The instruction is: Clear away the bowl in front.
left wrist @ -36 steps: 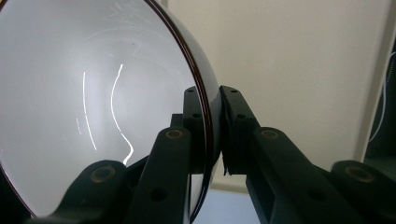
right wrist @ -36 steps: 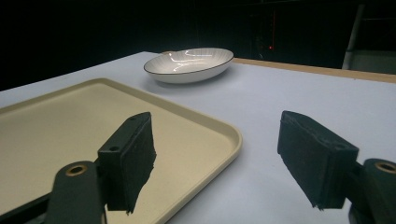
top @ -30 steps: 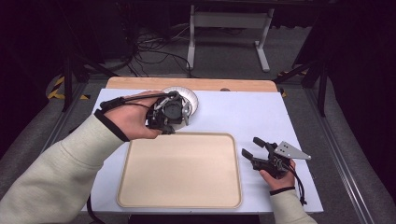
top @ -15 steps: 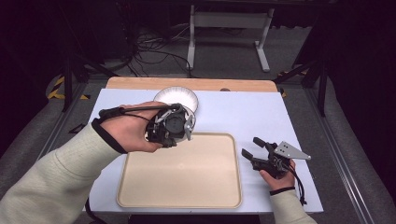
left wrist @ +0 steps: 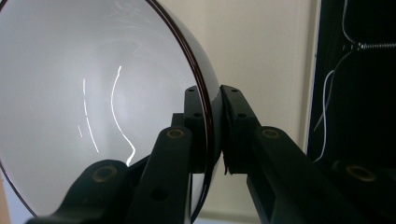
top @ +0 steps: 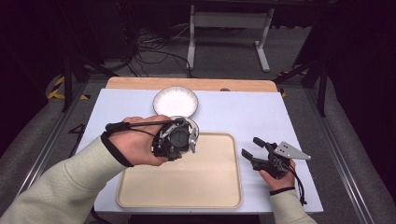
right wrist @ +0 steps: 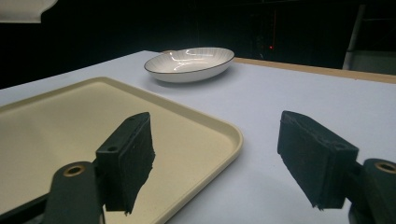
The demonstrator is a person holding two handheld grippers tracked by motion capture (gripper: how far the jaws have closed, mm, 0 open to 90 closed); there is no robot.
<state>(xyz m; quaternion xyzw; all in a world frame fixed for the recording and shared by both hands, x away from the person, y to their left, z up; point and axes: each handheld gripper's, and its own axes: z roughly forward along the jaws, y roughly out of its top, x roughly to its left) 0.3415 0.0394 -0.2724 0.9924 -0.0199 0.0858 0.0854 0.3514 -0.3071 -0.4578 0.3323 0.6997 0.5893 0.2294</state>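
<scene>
Right gripper (top: 256,150): nearest the person's edge, resting low on the table to the right of the tray, held in the right hand (top: 276,169). Its jaws stand wide apart with nothing between them; in the right gripper view (right wrist: 217,163) the two black pads frame bare table and the tray's corner.

Tray (top: 215,186): a cream, rounded-corner tray lying flat on the near half of the table, its surface bare. In the right gripper view its raised rim (right wrist: 224,128) runs just beside the left pad.

Left gripper (top: 176,140): held in the left hand (top: 137,147) over the tray's far left corner, a cream sleeve behind it. Its jaws are clamped on the rim of a bowl; in the left gripper view (left wrist: 212,128) one pad sits inside the bowl's wall and the other outside, pressed tight.

Held bowl (top: 191,127): white inside with a thin dark rim, carried in the air at the tray's far edge. In the left gripper view its glossy inside (left wrist: 93,93) is turned up on edge, facing the camera.

Second bowl (top: 176,101): a white ribbed dish with a dark rim, sitting upright on the table beyond the tray, just behind the held bowl. The right gripper view shows it (right wrist: 189,63) well apart from the pads.

Table (top: 243,112): pale blue-white top with a wooden strip along its far edge.
</scene>
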